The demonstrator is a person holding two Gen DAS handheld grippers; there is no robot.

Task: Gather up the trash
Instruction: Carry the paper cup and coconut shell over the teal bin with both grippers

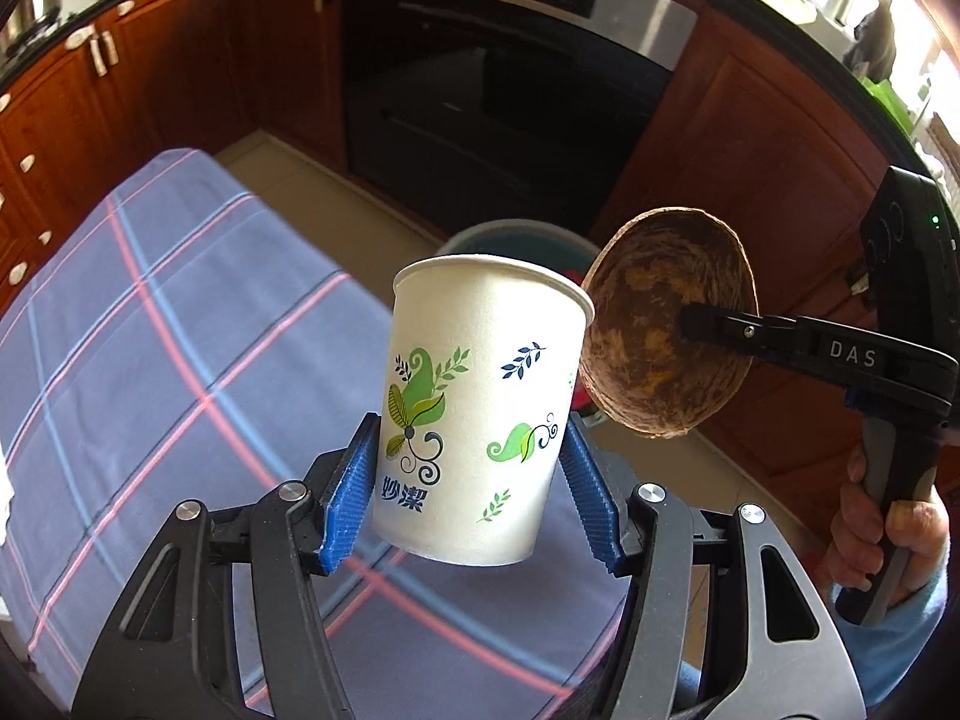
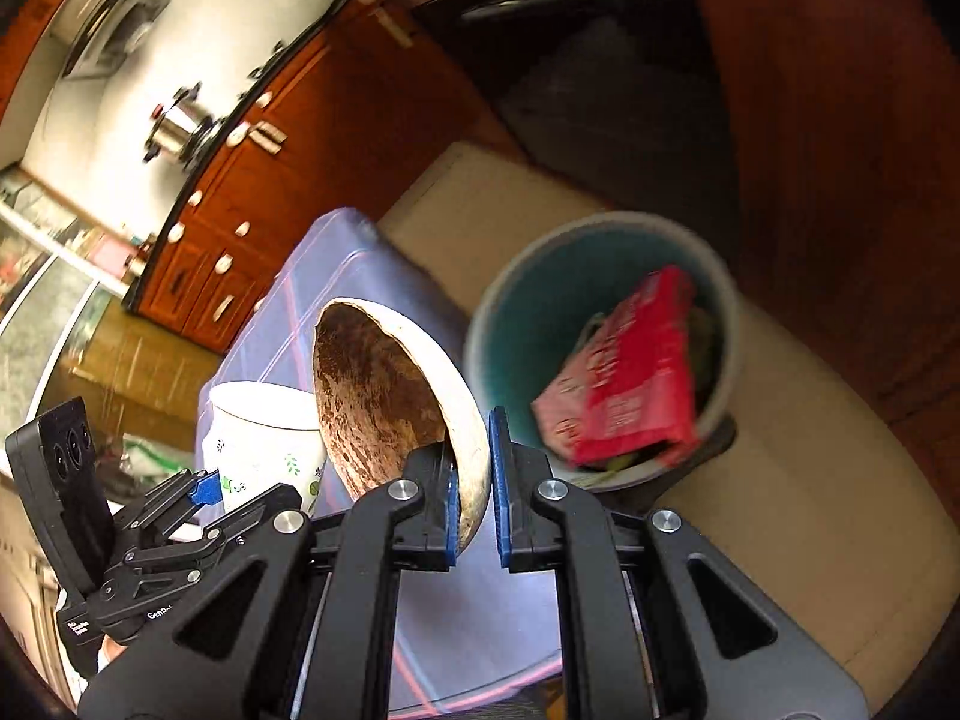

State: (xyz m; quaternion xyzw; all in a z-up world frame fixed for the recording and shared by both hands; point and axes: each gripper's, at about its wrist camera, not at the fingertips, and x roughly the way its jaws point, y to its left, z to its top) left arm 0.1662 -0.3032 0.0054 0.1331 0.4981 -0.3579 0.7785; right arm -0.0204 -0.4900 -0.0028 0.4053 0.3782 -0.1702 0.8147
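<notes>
Two pieces of trash are in the air: the left gripper (image 1: 471, 495) clamps a paper cup (image 1: 480, 414), the right gripper (image 2: 474, 474) pinches a coconut shell (image 2: 390, 396) by its rim. Best to bring both squarely over the bin (image 2: 522, 300) on the floor beyond the worktop (image 1: 150, 330) before letting go.

In the left wrist view we see the paper cup (image 1: 480, 414) at centre, the shell bowl (image 1: 666, 330) touching its right. The bin (image 2: 600, 348) sits on the floor right of the table (image 2: 336, 276), a packet (image 2: 624, 372) inside.
</notes>
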